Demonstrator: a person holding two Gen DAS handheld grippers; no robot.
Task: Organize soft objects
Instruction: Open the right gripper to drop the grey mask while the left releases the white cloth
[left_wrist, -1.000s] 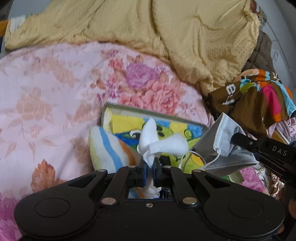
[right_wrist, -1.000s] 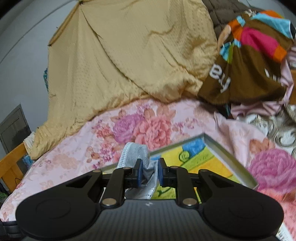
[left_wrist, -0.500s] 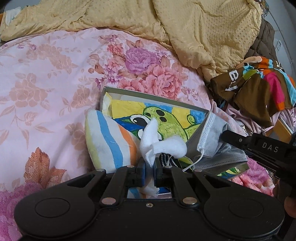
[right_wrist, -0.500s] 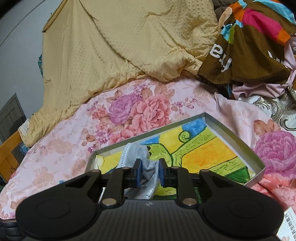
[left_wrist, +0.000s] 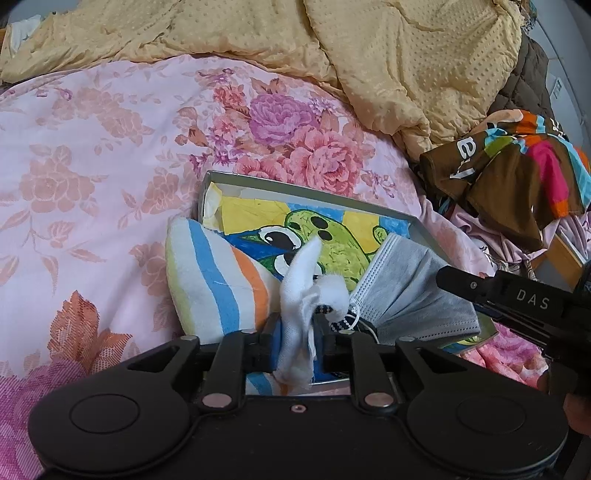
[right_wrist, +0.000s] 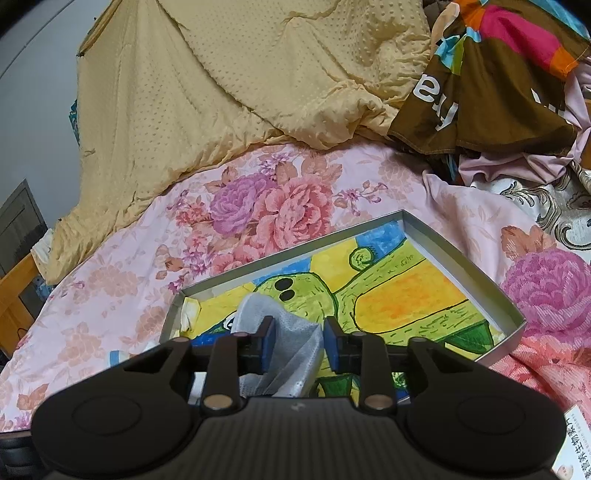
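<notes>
A shallow grey tray (left_wrist: 317, 194) lined with a green-and-yellow cartoon drawing lies on a pink floral sheet (left_wrist: 92, 177).

The left gripper (left_wrist: 297, 332) is low over the tray's near edge. Its jaws are opening, with a white cloth (left_wrist: 301, 291) between them; the cloth leans on the left pad, and a thin gap shows by the right pad, so the hold looks slack. A striped towel (left_wrist: 210, 280) lies just left of the cloth, draped over the tray's left rim.

The right gripper (right_wrist: 299, 343) points into the tray from the right. Its jaws are opening too, now fairly wide, and a grey mask (right_wrist: 284, 343) sags between the 2 pads, clear of the right one. In the left view the mask rests inside the tray, beside the cloth, its white ear loop trailing toward the left gripper.

Behind the tray a yellow quilt (right_wrist: 221, 85) is heaped, and at the right a brown multicoloured garment (right_wrist: 491, 74) lies on other clothes.
</notes>
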